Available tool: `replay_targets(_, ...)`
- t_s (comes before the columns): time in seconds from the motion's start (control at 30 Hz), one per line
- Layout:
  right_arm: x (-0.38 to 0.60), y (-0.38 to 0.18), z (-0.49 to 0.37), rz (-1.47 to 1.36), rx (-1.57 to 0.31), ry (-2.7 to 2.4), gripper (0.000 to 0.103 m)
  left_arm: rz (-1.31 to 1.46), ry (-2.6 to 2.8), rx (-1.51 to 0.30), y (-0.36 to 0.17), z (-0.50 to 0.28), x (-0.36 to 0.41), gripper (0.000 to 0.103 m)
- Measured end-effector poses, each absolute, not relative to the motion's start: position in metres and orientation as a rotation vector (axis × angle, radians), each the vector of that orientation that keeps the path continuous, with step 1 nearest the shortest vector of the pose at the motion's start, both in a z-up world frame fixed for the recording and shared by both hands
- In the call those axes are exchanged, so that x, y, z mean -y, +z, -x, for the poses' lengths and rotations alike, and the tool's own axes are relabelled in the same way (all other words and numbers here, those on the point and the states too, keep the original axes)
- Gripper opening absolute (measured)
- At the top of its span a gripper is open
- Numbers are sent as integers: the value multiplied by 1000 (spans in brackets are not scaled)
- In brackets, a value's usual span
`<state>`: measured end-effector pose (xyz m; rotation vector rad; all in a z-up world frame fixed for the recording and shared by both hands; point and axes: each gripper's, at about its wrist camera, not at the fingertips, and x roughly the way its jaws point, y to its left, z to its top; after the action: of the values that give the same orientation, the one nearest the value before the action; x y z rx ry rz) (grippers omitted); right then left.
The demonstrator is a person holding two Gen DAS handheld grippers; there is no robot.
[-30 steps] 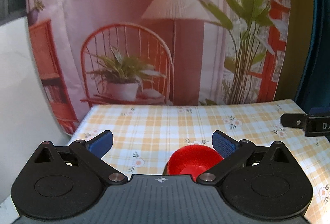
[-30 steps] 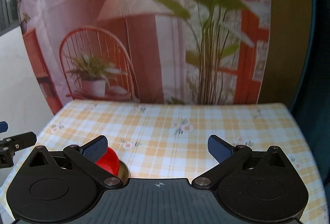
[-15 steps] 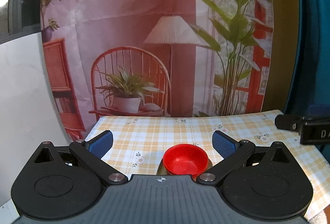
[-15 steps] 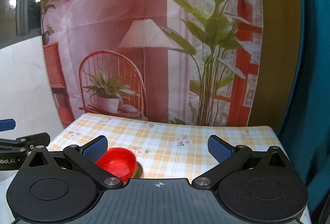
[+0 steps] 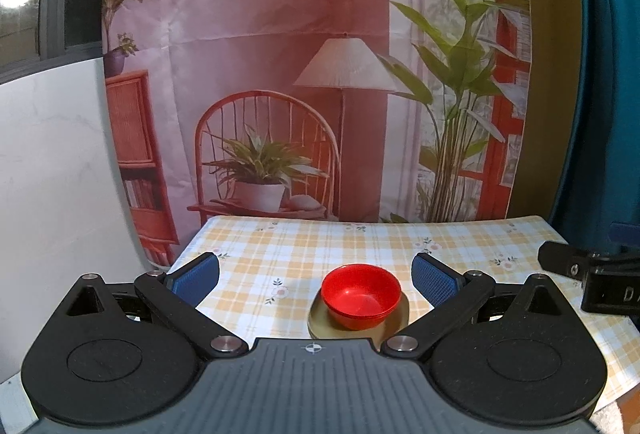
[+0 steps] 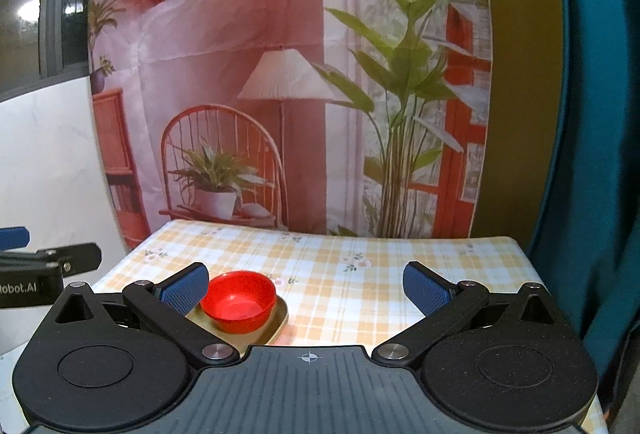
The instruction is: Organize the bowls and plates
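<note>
I held both tongs wide and empty, the left tongs point(image 5: 315, 276) framing the red bowls point(image 5: 360, 295) nested on the gold plate point(image 5: 320, 322) ahead, the right tongs point(image 6: 307, 284) with them by its left finger, apparently stacked for tidiness.

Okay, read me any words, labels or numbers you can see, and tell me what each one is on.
"obot.AI": white print on the left gripper's black body, cut off at the frame edge in the right wrist view.
"DA": raised letters on the right gripper's black body, cut off at the edge in the left wrist view.
Nothing readable on the red bowl or tablecloth.
</note>
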<state>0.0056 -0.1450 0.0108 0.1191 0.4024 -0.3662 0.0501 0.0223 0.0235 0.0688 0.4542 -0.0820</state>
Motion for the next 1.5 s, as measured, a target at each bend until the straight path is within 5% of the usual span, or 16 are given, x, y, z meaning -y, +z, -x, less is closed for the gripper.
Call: replay_targets(1.5, 142, 9, 16, -126, -332, -393, 103, -55, -92, -363, 29, -20, -23, 103)
